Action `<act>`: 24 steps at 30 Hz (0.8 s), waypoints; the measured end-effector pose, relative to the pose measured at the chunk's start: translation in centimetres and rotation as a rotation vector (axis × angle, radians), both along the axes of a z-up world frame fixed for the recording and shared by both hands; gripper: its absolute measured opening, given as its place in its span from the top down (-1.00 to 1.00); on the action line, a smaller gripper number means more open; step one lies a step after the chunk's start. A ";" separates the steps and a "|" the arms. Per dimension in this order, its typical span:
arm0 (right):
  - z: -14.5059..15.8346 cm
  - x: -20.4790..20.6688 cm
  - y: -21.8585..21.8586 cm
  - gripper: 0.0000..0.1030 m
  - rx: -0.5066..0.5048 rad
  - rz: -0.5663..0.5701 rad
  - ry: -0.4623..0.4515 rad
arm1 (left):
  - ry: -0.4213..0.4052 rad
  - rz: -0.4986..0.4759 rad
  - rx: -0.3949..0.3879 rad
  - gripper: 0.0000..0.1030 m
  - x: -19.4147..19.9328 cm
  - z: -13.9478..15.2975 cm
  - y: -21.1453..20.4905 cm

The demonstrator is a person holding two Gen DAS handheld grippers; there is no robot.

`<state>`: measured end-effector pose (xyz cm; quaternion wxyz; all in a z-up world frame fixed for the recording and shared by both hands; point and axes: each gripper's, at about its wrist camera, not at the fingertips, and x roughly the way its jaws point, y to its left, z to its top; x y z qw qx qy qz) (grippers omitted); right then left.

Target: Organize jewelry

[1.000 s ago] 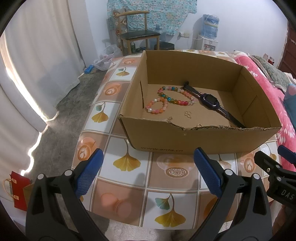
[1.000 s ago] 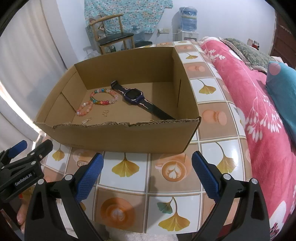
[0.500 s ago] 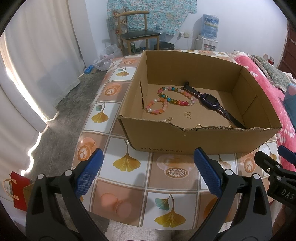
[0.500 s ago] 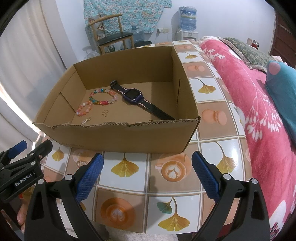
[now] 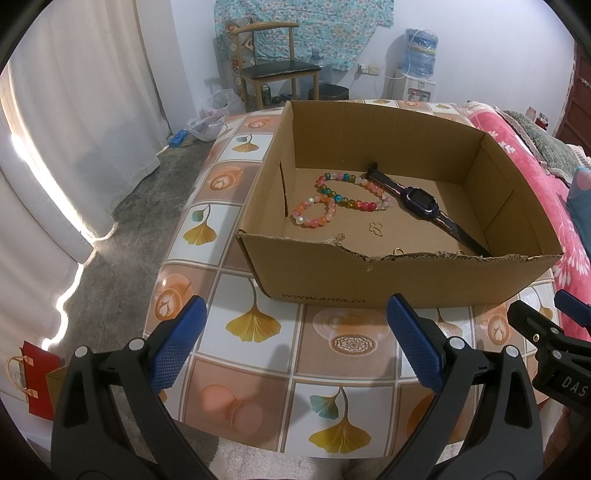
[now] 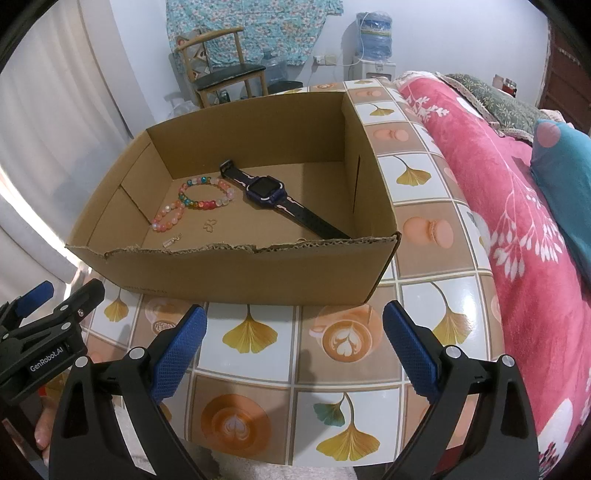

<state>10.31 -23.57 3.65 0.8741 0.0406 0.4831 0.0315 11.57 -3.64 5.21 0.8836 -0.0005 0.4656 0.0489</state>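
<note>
The left hand-held gripper (image 5: 295,347) hangs over the counter's near edge with its blue pads (image 5: 177,349) spread wide and nothing between them. The right hand-held gripper (image 6: 293,349) hangs just beside it, equally wide and empty.

Beneath both lies the counter (image 5: 258,365), covered in a glossy cloth of square tiles printed with yellow ginkgo leaves, latte cups and macarons. A cardboard box (image 5: 406,284) with a torn front rim sits past the grippers, toward the counter's middle.

Inside the box, on its floor, a pink bracelet (image 5: 314,214) lies near the left wall, touching a multicoloured bracelet (image 5: 354,192) behind it. A dark watch (image 5: 421,201) stretches diagonally from the back toward the front right, its strap end just beside the bigger bracelet. A small gold charm (image 5: 376,229) rests alone in front of the bracelets, and more small gold pieces (image 5: 399,252) sit close under the front wall, mostly hidden by it.

A bed with a pink floral blanket (image 6: 517,229) and a teal pillow (image 6: 565,177) runs along the counter's right edge. Beyond the far edge stand a wooden chair (image 5: 277,70), a patterned cloth (image 5: 306,26) on the white wall and a water dispenser (image 5: 415,70). White curtains (image 5: 74,110) hang at the left above a grey floor (image 5: 122,251), where a red bag (image 5: 37,384) stands.
</note>
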 end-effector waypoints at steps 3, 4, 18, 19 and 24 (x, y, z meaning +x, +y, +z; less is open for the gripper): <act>0.0 0.0 0.0 -0.81 -0.002 0.001 0.002 | -0.001 0.001 0.001 -0.83 0.0 0.0 0.0; 0.0 0.0 0.0 -0.81 -0.002 0.000 0.002 | -0.001 0.001 0.000 -0.84 0.0 0.0 0.0; -0.1 0.0 0.1 -0.81 -0.001 0.000 -0.001 | -0.001 0.001 0.000 -0.83 0.0 0.0 0.0; -0.1 0.0 0.2 -0.81 -0.002 -0.001 -0.001 | -0.001 0.000 0.000 -0.83 0.0 0.0 0.0; -0.1 0.0 0.1 -0.81 -0.001 -0.002 -0.001 | -0.001 0.001 -0.002 -0.83 -0.1 0.0 -0.1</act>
